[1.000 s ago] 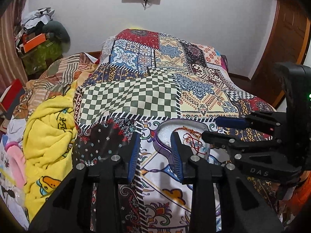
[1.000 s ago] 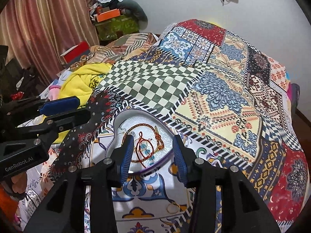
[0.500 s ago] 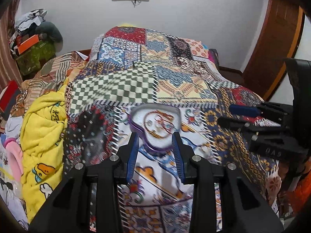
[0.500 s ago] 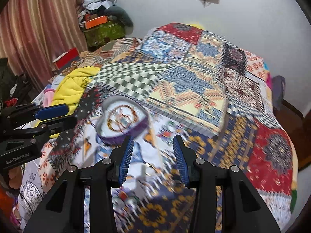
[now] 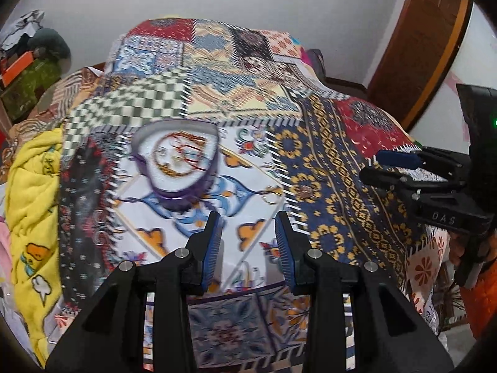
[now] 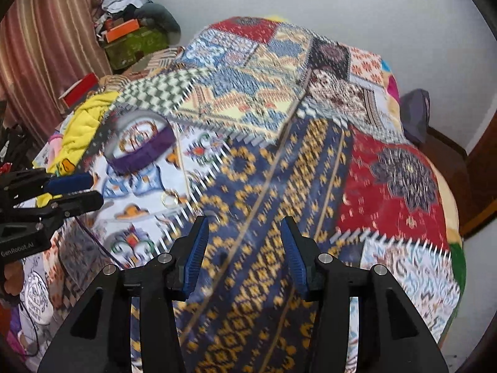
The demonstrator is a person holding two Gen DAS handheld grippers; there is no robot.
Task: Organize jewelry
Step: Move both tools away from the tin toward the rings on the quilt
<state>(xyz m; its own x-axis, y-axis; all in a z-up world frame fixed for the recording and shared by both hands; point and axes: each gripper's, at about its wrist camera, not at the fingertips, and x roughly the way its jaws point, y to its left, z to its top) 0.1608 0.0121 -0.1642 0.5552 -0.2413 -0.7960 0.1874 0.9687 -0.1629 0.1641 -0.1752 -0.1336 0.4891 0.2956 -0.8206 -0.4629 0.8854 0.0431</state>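
Left wrist view: I see one left gripper (image 5: 248, 233) with its two blue-padded fingers spread apart and nothing between them; it is released. It hangs above the quilt (image 5: 326, 161). One heart-shaped box (image 5: 177, 158), purple-walled with a white inside, sits on the quilt beyond the fingers and to their left. Jewelry (image 5: 180, 152) lies inside it: I make out one large beaded loop and some red strands, but blur keeps me from counting the pieces. One ring (image 5: 271, 199) lies on the quilt to the right of the box, apart from it. One right gripper (image 5: 394, 168) enters from the right edge, seen side-on; its fingers stand apart with a narrow gap. One yellow towel (image 5: 31, 192) lies bunched at the left, partly cut off.

Right wrist view: I see the right gripper (image 6: 245, 242) released, fingers wide, empty, over the blue-and-gold part of the quilt (image 6: 388, 192). The box (image 6: 139, 143) lies far left, heavily blurred, and its contents are unreadable. One ring (image 6: 170, 199) lies near it on the quilt. The left gripper (image 6: 90, 186) juts in at the left edge, its body cut off. The towel (image 6: 84, 118) is partly hidden behind the box.
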